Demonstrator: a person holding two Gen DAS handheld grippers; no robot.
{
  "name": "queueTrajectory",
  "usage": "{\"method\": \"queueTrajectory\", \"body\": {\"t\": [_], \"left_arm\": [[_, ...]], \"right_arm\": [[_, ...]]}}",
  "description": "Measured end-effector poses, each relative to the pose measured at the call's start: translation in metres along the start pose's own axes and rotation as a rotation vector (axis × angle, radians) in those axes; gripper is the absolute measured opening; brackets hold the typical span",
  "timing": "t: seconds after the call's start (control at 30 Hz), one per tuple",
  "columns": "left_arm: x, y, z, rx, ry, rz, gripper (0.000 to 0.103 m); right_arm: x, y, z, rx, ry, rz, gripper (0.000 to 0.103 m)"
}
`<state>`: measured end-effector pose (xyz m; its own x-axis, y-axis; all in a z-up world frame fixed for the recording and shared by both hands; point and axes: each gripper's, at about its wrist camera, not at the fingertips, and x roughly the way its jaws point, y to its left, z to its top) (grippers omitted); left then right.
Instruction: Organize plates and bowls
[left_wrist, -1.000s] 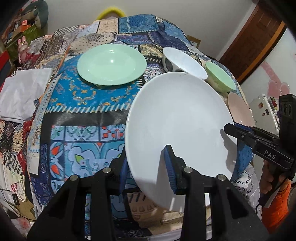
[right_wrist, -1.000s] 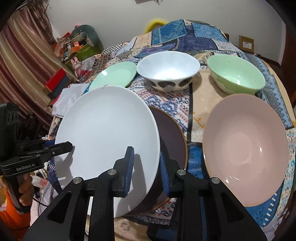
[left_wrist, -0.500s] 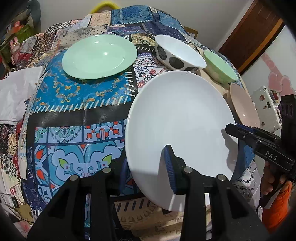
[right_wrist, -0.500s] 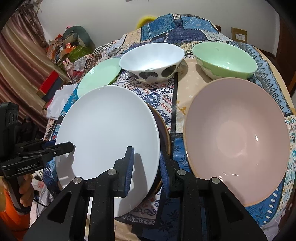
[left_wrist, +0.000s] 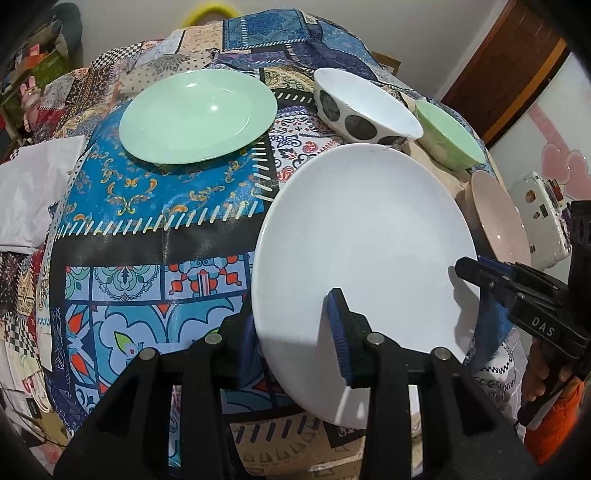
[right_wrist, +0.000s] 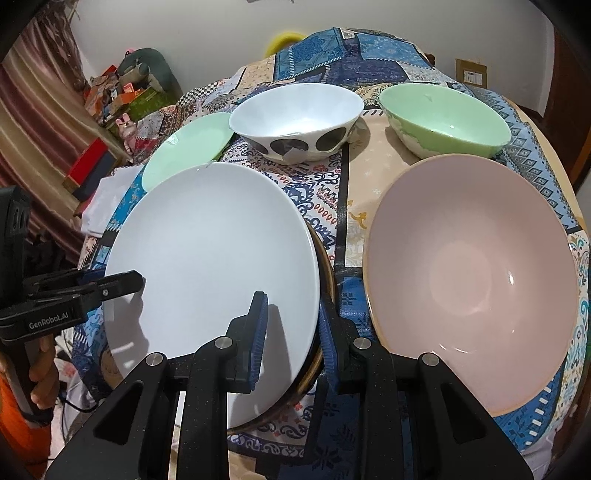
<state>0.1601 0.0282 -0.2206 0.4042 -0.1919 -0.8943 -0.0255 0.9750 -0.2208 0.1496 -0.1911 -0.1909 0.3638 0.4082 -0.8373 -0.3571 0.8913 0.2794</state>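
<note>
Gripping the white plate (left_wrist: 362, 243) by its near-left rim, my left gripper (left_wrist: 293, 334) shares it with my right gripper (right_wrist: 291, 332), clamped on the near-right rim; it sits tilted over a brown plate (right_wrist: 325, 266), with the pink bowl (right_wrist: 472, 273) beside.

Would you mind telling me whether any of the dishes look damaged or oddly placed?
The white plate sits tilted on a dark plate, gripped at both edges. The spotted bowl seems to have a grey patch or tape on its side, though I cannot tell if it is damage.
</note>
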Motion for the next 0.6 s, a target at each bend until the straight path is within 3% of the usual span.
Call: {"method": "queueTrajectory", "body": {"t": [0.6], "left_arm": [[0.015, 0.011, 0.0, -0.056, 0.053, -0.051, 0.036]], "right_arm": [[-0.011, -0.001, -0.001, -0.017, -0.018, -0.007, 0.025]]}}
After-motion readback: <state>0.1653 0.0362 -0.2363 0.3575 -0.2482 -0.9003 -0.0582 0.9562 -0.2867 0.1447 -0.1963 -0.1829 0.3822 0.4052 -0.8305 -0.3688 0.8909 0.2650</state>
